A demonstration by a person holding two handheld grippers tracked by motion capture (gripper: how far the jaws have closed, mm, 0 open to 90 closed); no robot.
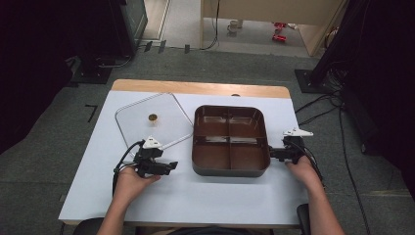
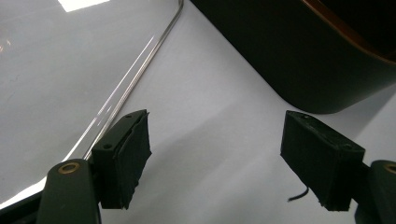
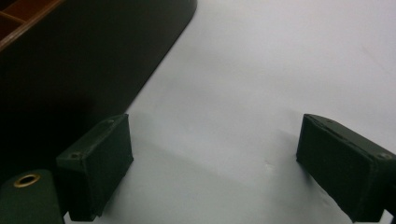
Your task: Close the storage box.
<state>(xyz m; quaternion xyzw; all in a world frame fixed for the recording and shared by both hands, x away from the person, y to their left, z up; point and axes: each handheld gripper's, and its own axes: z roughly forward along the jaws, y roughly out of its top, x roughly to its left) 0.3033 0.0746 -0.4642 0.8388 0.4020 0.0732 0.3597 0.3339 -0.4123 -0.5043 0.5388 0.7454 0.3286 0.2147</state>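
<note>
High view: white tabletop (image 1: 205,196) with bare margin along its near edge; brown four-compartment tray (image 1: 230,140) at centre-right, glass lid (image 1: 152,120) flat to its left. Left gripper (image 1: 171,166) lies level between lid and tray, fingers (image 2: 126,154) apart, empty; right gripper (image 1: 270,152) just beside the tray's right wall, fingers (image 3: 100,163) apart.

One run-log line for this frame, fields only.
left gripper: open, empty, beside glass lid | right gripper: open, empty, at tray's right side | four-compartment tray: on table, uncovered
</note>
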